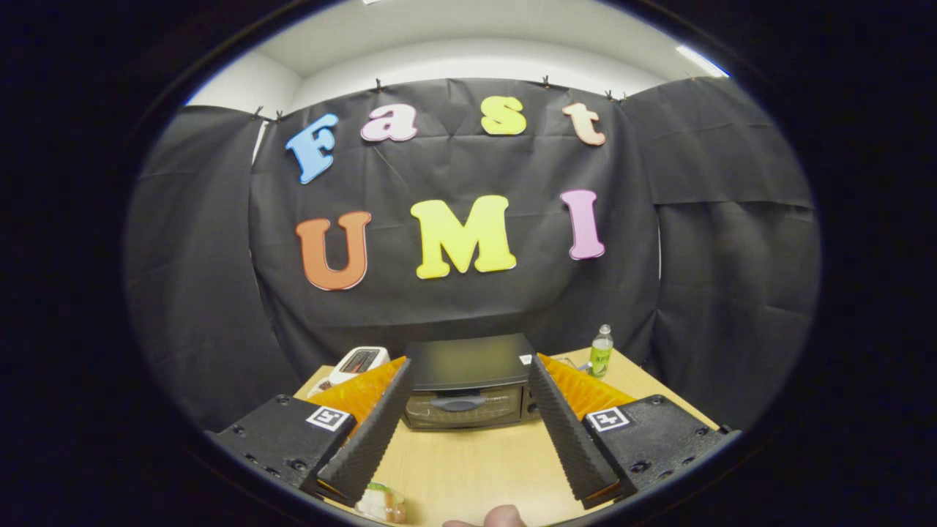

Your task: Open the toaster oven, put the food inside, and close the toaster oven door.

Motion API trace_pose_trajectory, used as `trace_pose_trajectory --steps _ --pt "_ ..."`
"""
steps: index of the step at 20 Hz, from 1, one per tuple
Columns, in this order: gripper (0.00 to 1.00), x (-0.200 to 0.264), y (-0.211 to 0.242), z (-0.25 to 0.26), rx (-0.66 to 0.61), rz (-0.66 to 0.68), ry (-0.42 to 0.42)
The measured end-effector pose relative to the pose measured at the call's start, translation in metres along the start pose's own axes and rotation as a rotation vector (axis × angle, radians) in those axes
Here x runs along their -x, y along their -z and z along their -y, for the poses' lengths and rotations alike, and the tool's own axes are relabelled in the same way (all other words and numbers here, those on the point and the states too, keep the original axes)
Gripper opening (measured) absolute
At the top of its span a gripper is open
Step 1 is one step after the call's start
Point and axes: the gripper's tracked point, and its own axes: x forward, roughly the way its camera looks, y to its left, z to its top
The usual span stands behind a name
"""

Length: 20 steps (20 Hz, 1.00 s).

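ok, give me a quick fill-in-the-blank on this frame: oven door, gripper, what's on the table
1. The oven door is ____.
2. The gripper is ____, its fingers apart with only bare table between them.
3. The bottle stands to the ____ of the oven.
4. The food lies on the ____, near the base of one finger.

Missing words: closed; open; right; table

bright ceiling light [701, 61] | sharp centre | edges bowed, dim
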Motion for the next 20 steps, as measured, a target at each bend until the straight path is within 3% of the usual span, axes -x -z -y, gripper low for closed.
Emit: trace_pose_trajectory --steps 9,15,20 --pt "1.00 -0.128 0.078 -0.010 0.055 -0.067 -0.072" --pt "1.00 -0.226 0.147 -0.007 0.024 -0.191 -0.051" --pt "1.00 -0.253 0.172 -0.004 0.052 -0.232 -0.020"
